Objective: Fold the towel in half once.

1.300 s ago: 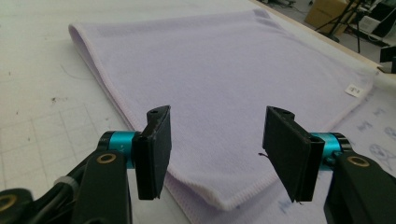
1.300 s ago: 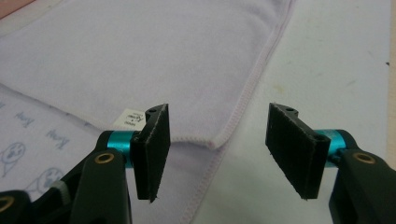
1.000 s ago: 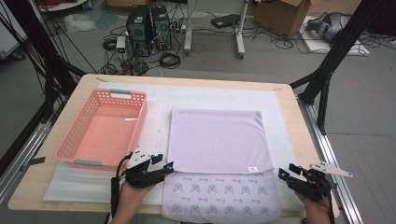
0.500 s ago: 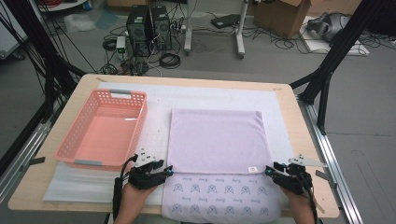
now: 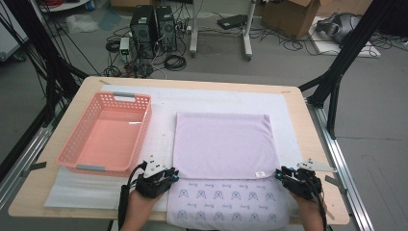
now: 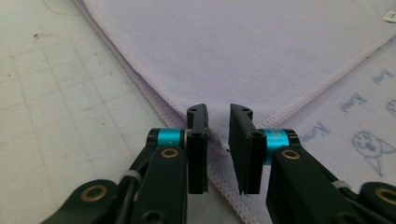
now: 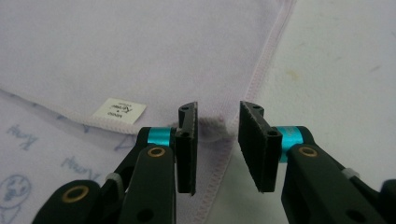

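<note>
From the high view, the whole table is taken in: a lilac towel is laid flat on a white mat, folded back so that its printed underside is exposed along the near edge, with a pink basket parked just beside it on the left. The left gripper is set at the near left corner of the folded layer, the right gripper at the near right corner, each carried by a hand entering from the bottom. What cannot be read from up there is supplied by the left gripper view: the 2 black jaws are seen drawn in to a narrow gap, having just been closing, with the stitched corner of the towel lying between and beneath them; the pads are not seen pressing on cloth. In the right gripper view, the gap is a little wider, also just narrowed, and a bunched bit of hem is caught in sight between the jaws, though a firm pinch is not shown. A small white label is picked out there beside the corner, sewn at the hem, and faint blue cartoon prints are made out on the lower layer. The fabric is shown smooth, with a neat overlocked border.
</note>
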{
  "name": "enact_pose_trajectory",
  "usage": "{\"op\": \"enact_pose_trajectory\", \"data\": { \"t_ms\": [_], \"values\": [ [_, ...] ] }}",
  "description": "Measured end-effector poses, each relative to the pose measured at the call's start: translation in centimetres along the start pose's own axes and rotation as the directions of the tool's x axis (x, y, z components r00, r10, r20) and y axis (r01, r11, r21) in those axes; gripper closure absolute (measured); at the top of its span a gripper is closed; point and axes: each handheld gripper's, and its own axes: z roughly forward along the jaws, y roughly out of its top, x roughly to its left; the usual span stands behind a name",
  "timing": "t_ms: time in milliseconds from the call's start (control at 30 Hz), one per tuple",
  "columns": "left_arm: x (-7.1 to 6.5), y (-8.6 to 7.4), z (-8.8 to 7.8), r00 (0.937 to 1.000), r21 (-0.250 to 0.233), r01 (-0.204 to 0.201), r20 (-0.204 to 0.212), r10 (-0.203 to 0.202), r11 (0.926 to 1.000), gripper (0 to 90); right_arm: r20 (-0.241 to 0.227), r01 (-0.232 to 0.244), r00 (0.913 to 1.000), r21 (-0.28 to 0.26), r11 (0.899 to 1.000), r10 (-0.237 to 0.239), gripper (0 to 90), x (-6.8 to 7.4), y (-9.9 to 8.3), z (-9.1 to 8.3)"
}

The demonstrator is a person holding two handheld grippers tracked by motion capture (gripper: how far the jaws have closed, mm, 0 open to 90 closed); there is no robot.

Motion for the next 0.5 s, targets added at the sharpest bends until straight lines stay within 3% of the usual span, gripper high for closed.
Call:
{"op": "enact_pose_trajectory", "data": {
  "t_ms": [100, 300, 500],
  "values": [
    [-0.09, 0.01, 0.07, 0.9999, -0.001, 0.004, 0.013, -0.004, 1.0000, 83.8, -0.008, 0.012, 0.9999, -0.011, 1.000, -0.012, 66.4, 0.06, 0.05, 0.04],
    [-0.06, -0.06, 0.13, 0.9995, 0.001, 0.025, 0.018, -0.025, 0.9997, 86.8, -0.024, 0.029, 0.9993, 0.027, 0.999, -0.028, 82.0, 0.12, -0.14, 0.62],
    [0.08, 0.09, -0.24, 0.9975, -0.028, 0.055, 0.046, -0.053, 0.9981, 87.3, -0.023, 0.035, 0.9991, 0.024, 0.999, -0.035, 83.7, 0.14, -0.11, 0.31]
  ]
}}
